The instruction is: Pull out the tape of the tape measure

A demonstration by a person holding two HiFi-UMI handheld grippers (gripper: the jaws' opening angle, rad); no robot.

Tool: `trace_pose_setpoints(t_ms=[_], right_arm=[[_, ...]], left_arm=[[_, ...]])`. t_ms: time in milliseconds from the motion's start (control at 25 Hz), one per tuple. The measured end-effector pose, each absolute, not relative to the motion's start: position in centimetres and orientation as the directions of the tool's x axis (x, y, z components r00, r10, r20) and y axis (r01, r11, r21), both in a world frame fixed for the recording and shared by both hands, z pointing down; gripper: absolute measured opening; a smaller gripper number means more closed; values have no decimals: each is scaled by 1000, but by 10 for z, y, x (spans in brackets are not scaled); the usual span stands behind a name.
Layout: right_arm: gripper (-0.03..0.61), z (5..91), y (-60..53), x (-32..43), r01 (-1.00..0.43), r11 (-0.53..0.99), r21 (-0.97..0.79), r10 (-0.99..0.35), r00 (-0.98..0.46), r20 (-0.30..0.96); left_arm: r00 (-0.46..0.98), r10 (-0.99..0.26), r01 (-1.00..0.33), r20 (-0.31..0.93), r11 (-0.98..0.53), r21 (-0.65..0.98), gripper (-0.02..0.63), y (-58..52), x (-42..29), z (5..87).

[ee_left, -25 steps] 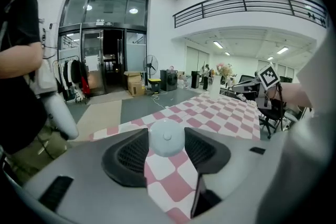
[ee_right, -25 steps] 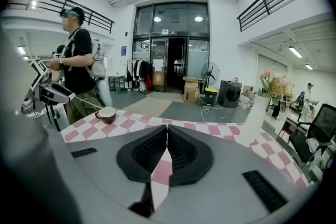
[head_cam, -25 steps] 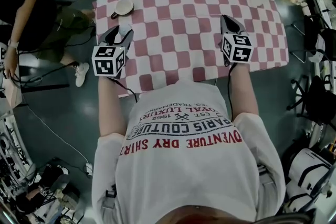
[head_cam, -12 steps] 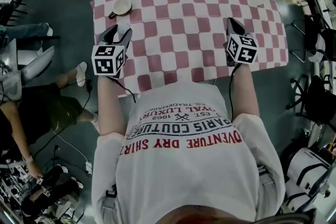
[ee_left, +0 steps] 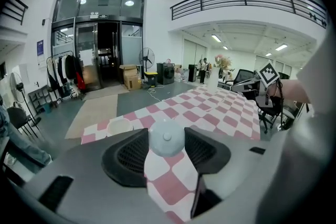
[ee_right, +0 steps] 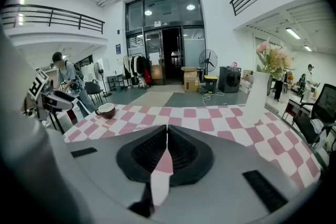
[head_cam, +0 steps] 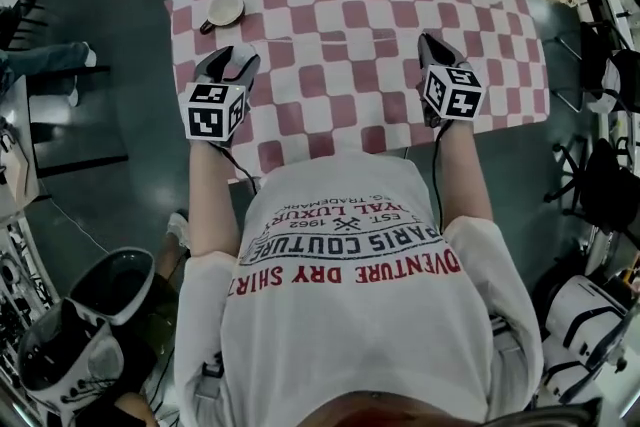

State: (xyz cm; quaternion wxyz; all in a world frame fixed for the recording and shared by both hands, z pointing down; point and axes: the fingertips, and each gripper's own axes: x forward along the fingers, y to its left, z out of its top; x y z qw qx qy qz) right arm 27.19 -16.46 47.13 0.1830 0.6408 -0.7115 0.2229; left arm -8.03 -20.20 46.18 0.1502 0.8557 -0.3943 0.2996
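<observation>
Head view: my arms reach over the table's (head_cam: 330, 35) near edge. The left claw (head_cam: 230, 65) sits just short of the cup (head_cam: 224, 10), and the right claw (head_cam: 431, 45) is over open cloth, well apart from it.

Left gripper view: my jaws clamp the round tape measure (ee_left: 167, 137) (button facing me) over the cloth.

Right gripper view: jaws pressed together, empty. A vase (ee_right: 255, 96) stands far right.

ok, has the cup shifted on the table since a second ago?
No. The cup sits at the same far-left corner of the checkered table.
</observation>
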Motion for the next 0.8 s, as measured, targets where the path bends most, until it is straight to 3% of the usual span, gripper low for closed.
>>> trace_pose_setpoints(t_ms=[800], right_arm=[[32,611,-149,286,-985,129,-115,-637,-171,752]], left_arm=[[375,-448,-852,812,-511,112,232,-179,-71,600]])
